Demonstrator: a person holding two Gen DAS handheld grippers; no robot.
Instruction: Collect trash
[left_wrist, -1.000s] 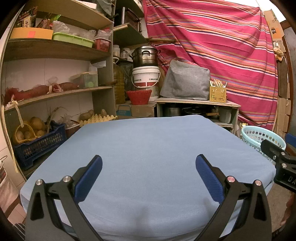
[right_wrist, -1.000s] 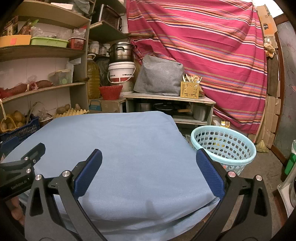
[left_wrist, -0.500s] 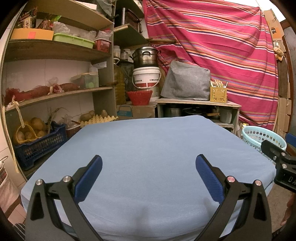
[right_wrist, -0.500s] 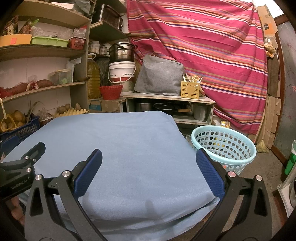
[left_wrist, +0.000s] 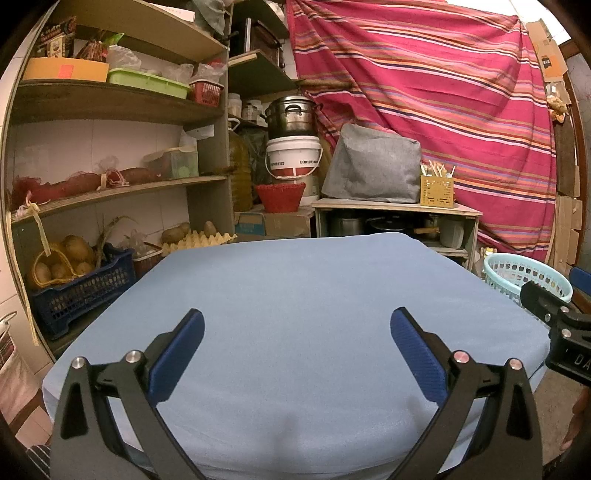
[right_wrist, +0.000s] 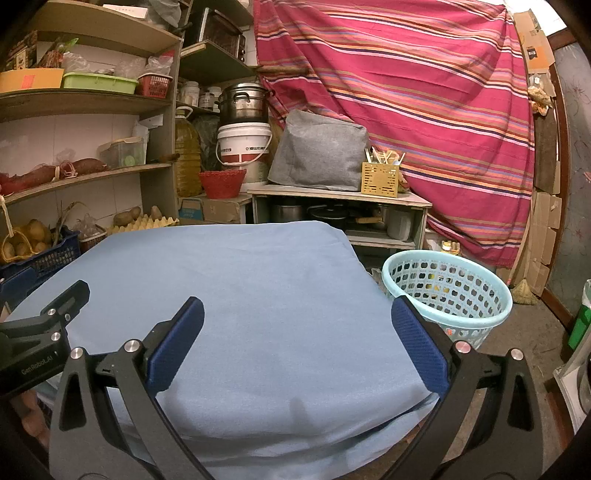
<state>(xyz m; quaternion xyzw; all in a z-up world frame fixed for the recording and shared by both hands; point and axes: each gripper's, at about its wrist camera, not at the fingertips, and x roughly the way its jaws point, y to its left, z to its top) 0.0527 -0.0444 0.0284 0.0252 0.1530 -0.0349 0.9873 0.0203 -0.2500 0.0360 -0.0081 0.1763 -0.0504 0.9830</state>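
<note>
Both the left gripper (left_wrist: 297, 334) and the right gripper (right_wrist: 297, 325) hang with fingers apart and hold nothing above the blue cloth (right_wrist: 240, 295), no trash is visible there, and the basket (right_wrist: 448, 295), beside the right gripper, perhaps holds some already, so the task seems finished.

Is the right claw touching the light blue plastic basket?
Apart. The right wrist view shows the open right claw above the blue tablecloth, with the basket on the floor beyond.

Striped curtain (left_wrist: 424, 92), wooden shelves (left_wrist: 110, 107), blue-covered table (right_wrist: 240, 295).
</note>
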